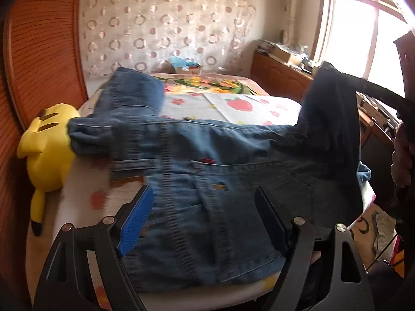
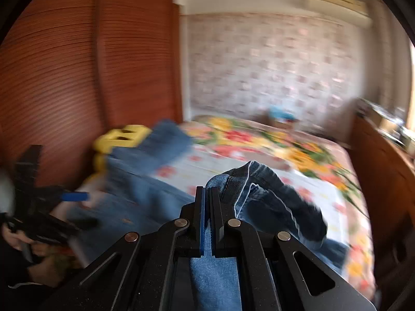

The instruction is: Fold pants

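Blue jeans point(image 1: 207, 160) lie spread across the bed, waist end nearest me. My left gripper point(image 1: 205, 207) hangs open just above the waist part, and its blue pad point(image 1: 137, 217) and the other finger stand wide apart with nothing pinched. One trouser leg point(image 1: 334, 103) is lifted high at the right. My right gripper point(image 2: 206, 190) is shut on that denim leg point(image 2: 259, 184). The cloth bunches past the fingertips and hangs down toward the bed. The right wrist view is blurred; it shows the left gripper point(image 2: 52, 207) at the far left, held in a hand point(image 2: 15, 235).
A yellow plush toy point(image 1: 49, 150) lies at the bed's left edge, partly under a jeans leg. The floral sheet point(image 1: 233, 103) covers the bed beyond. A wooden slatted wardrobe point(image 1: 44, 51) stands left. A cluttered wooden dresser point(image 1: 280, 72) and a bright window point(image 1: 350, 39) are at the right.
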The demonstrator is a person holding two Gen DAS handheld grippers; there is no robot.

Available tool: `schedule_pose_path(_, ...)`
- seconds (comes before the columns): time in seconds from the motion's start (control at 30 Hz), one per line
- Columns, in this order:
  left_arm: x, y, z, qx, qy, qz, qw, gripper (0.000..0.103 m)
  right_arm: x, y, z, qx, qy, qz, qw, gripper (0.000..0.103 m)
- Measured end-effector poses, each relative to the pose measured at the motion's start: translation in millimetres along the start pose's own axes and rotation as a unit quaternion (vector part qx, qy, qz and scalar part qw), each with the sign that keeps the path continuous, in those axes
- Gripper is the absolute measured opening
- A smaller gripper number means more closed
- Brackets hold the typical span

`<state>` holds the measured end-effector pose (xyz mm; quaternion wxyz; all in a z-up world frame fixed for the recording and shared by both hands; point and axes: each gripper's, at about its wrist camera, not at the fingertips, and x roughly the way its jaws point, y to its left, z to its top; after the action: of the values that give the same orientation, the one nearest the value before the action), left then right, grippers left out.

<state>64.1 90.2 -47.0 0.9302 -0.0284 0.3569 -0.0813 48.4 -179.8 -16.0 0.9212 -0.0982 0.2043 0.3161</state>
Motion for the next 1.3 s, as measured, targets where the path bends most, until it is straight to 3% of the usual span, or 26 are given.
schedule_pose_path(0.1, -2, 15, 0, -0.018, 0.000, 0.005, 0.9998, 0.081, 8, 22, 12, 0.001, -0.019, 0.039, 0.999, 0.003)
schedule_pose_path(0.17, -2, 19, 0, -0.021, 0.001, 0.008, 0.9997, 0.081, 16, 24, 15, 0.005, -0.011, 0.051, 0.999, 0.011)
schedule_pose_path(0.23, 0, 20, -1, -0.019, 0.002, 0.009, 0.9998, 0.081, 21, 18, 14, 0.005, 0.000, 0.045, 0.999, 0.030)
schedule_pose_path(0.43, 13, 13, -1, -0.015, 0.008, -0.002, 0.9999, 0.081, 26, -14, 8, 0.007, 0.018, 0.014, 1.000, 0.037)
schedule_pose_path(0.67, 30, -2, 4, -0.001, 0.010, -0.022, 0.9997, 0.081, 27, 0, 14, 0.020, 0.048, -0.014, 0.999, 0.041)
schedule_pose_path(0.8, 40, -10, 10, 0.009, 0.016, -0.037, 0.9991, 0.070, 22, 0, 7, 0.035, 0.056, -0.027, 0.997, 0.042)
schedule_pose_path(1.0, 62, -18, 5, 0.019, 0.048, -0.030, 0.9982, 0.064, 9, -1, 0, 0.055, 0.066, -0.047, 0.995, 0.043)
schedule_pose_path(1.13, 65, -18, -1, 0.017, 0.052, -0.028, 0.9981, 0.064, 21, 3, 15, 0.039, 0.072, -0.038, 0.996, 0.049)
schedule_pose_path(1.3, 64, -17, -1, 0.015, 0.052, -0.025, 0.9982, 0.064, 65, 12, 53, 0.009, 0.084, -0.012, 0.996, 0.050)
